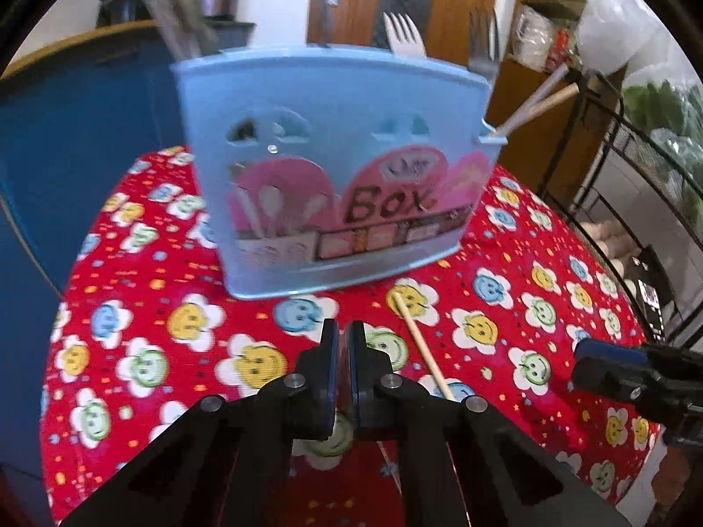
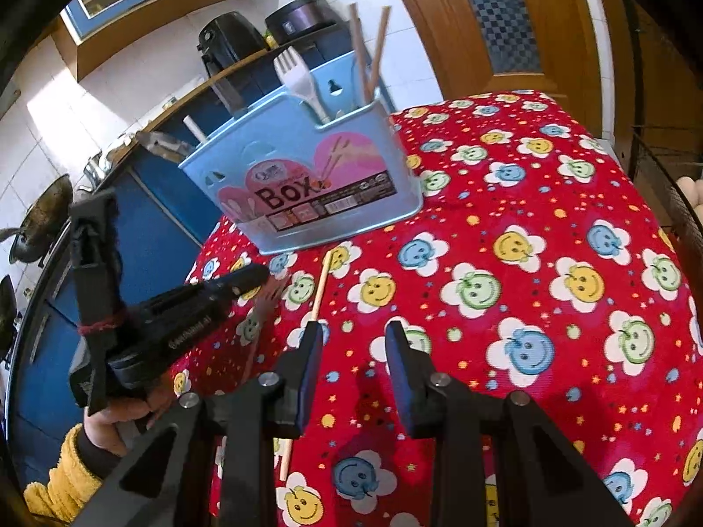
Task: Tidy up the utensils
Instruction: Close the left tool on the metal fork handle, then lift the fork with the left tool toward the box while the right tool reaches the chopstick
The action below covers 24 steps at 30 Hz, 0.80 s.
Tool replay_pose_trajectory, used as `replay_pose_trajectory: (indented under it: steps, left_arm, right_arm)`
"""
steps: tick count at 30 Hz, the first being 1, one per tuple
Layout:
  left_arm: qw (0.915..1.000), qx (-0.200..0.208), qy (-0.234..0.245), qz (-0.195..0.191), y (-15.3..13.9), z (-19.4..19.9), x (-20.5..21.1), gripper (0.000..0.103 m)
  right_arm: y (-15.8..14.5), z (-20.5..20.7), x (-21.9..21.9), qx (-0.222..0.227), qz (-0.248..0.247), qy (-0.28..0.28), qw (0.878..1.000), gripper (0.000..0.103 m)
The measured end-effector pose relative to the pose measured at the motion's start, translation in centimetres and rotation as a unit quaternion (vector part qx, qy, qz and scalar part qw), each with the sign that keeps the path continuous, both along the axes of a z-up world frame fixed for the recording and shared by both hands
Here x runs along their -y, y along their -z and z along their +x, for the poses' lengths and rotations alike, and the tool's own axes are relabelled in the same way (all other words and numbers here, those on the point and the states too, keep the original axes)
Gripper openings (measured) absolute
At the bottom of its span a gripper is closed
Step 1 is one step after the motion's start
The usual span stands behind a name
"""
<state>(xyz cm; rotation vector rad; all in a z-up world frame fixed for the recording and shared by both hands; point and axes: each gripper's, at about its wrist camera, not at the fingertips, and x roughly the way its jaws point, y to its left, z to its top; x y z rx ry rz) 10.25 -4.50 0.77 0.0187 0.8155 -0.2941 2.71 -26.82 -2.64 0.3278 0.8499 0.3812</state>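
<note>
A light blue utensil box (image 1: 334, 167) (image 2: 307, 184) stands on the red flowered tablecloth (image 1: 527, 307) (image 2: 527, 263). A white fork (image 1: 404, 35) (image 2: 298, 83) and two chopsticks (image 1: 536, 105) (image 2: 369, 52) stick out of it. One loose chopstick (image 1: 422, 342) (image 2: 318, 290) lies on the cloth in front of the box. My left gripper (image 1: 342, 333) (image 2: 246, 279) hovers just left of this chopstick, shut with nothing held. My right gripper (image 2: 353, 333) (image 1: 615, 373) is open and empty. The chopstick runs past the outer side of its left finger (image 2: 307, 364), not between the jaws.
A blue cabinet (image 1: 66, 153) with black appliances (image 2: 228, 44) stands behind and left of the table. A wooden door (image 2: 483, 22) is at the back, and a wire rack (image 1: 637, 175) at the right. A hand in a yellow sleeve (image 2: 66, 483) holds the left gripper.
</note>
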Motion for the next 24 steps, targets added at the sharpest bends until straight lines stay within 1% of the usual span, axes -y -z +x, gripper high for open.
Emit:
replay_pose_trajectory:
  steps: [4, 7, 9, 14, 18, 22, 24]
  left_arm:
    - [0.9998, 0.004, -0.01, -0.014, -0.6, -0.3, -1.7, 0.003]
    - [0.9995, -0.01, -0.009, -0.03, -0.4, -0.3, -2.4, 0.003]
    - [0.9993, -0.017, -0.005, -0.033, -0.2, -0.4, -2.6, 0.003]
    - [0.9989, -0.034, 0.006, -0.03, 0.4, -0.6, -1.8, 0.005]
    - [0.998, -0.055, 0.013, -0.029, 0.9, -0.5, -0.7, 0.01]
    - [0.9955, -0.084, 0.012, -0.042, 1.5, -0.5, -0.2, 0.011]
    - [0.994, -0.097, 0.001, -0.052, 1.8, -0.5, -0.4, 0.013]
  right_arm:
    - [0.2, 0.5, -1.5, -0.004, -0.013, -0.02, 1.0, 0.032]
    - [0.3, 0.8, -2.3, -0.007, -0.017, -0.029, 0.999, 0.032]
    - [0.3, 1.0, -2.8, -0.009, -0.019, -0.032, 0.999, 0.032]
    - [0.4, 0.9, -3.2, -0.011, -0.024, -0.031, 0.999, 0.032]
    - [0.5, 0.9, -2.7, -0.013, -0.024, -0.024, 0.999, 0.032]
    - [0.4, 0.9, -2.2, -0.012, -0.021, -0.019, 1.0, 0.032]
    - [0.4, 0.8, -2.0, -0.011, -0.019, -0.018, 1.0, 0.032]
